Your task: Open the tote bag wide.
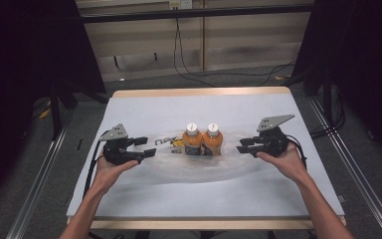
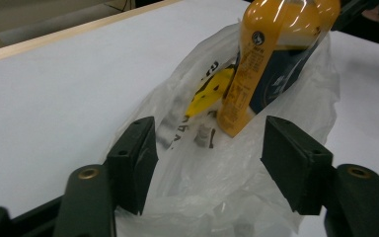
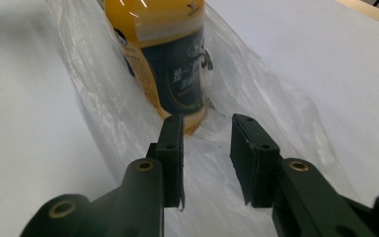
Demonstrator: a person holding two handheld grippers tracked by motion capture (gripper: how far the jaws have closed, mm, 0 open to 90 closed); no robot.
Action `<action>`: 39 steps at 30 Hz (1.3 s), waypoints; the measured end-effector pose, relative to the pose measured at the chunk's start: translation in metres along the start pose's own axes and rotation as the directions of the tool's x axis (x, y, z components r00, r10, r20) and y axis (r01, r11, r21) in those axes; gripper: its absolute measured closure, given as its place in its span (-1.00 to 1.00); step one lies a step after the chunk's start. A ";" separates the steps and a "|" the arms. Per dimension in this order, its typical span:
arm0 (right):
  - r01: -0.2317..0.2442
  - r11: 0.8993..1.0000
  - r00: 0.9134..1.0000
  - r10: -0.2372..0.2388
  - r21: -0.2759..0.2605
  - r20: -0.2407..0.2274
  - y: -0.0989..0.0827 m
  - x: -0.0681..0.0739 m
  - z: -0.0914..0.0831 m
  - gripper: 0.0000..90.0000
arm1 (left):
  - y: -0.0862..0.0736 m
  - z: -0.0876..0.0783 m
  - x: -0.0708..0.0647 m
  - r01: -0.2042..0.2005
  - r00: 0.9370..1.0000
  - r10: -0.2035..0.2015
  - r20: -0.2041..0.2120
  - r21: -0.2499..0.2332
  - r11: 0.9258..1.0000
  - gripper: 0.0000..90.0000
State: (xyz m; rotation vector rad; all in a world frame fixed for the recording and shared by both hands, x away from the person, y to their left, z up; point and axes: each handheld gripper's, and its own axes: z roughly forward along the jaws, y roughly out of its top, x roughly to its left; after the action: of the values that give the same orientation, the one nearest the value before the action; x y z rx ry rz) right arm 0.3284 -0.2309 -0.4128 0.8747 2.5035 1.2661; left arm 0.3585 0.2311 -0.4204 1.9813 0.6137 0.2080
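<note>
Two orange juice bottles with white caps, left one [image 1: 192, 141] and right one [image 1: 212, 140], stand side by side on a clear plastic bag [image 1: 229, 167] spread over the table's middle. My left gripper [image 1: 148, 147] lies left of the bottles and is open. In the left gripper view, the left gripper [image 2: 212, 163] has crumpled bag film [image 2: 187, 98] between its wide jaws, and a bottle [image 2: 271, 59] stands just beyond. My right gripper [image 1: 241, 145] is open to the right of the bottles. In the right gripper view, the right gripper [image 3: 208, 153] hovers over the bag [image 3: 103, 98], close to the dark-labelled bottle [image 3: 168, 59].
A white sheet covers the table [image 1: 204, 199], which has wooden edges at front and back. A yellow and black printed patch [image 2: 209, 91] shows through the bag beside the left bottle. Cables [image 1: 189, 69] lie on the floor behind the table.
</note>
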 end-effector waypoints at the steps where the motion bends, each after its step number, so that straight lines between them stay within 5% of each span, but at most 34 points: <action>1: -0.001 1.000 1.000 0.001 -0.001 -0.003 0.001 0.001 0.001 0.49 | 0.002 0.000 -0.002 -0.006 1.000 0.006 -0.013 -0.011 1.000 -0.18; 8: 0.012 1.000 0.999 -0.012 -0.010 -0.034 0.015 0.003 0.015 0.51 | 0.010 0.000 -0.005 0.020 0.999 -0.017 0.037 -0.081 0.996 -0.12; 14: 0.033 0.999 0.998 -0.033 0.003 -0.053 0.026 0.005 0.029 0.66 | 0.020 0.010 -0.014 -0.008 0.997 0.014 0.070 -0.079 0.997 0.42; 22: 0.023 0.999 0.999 -0.022 0.027 -0.023 0.037 -0.005 0.039 0.94 | 0.027 0.069 -0.052 -0.065 0.976 0.064 0.210 -0.005 0.998 0.99; 30: 0.015 0.998 0.999 -0.013 0.054 -0.042 0.045 -0.013 0.061 1.00 | 0.026 0.110 -0.079 -0.110 0.974 0.095 0.205 0.065 0.992 1.00; 32: 0.012 0.997 0.999 -0.009 0.070 -0.054 0.042 -0.016 0.069 1.00 | 0.023 0.118 -0.083 -0.164 0.975 0.144 0.171 0.110 0.980 1.00; 34: 0.001 0.996 0.998 0.006 0.090 -0.069 0.040 -0.019 0.077 1.00 | 0.018 0.127 -0.085 -0.164 0.973 0.141 0.183 0.117 0.979 1.00; 39: -0.028 0.995 0.993 0.038 0.092 -0.108 0.040 -0.025 0.087 1.00 | 0.005 0.141 -0.088 -0.197 0.970 0.165 0.176 0.181 0.964 1.00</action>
State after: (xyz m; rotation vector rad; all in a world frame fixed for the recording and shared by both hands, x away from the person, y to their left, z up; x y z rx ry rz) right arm 0.4021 -0.1697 -0.4364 0.8935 2.6611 1.2511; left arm 0.3416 0.0743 -0.4733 2.2237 0.3597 0.1006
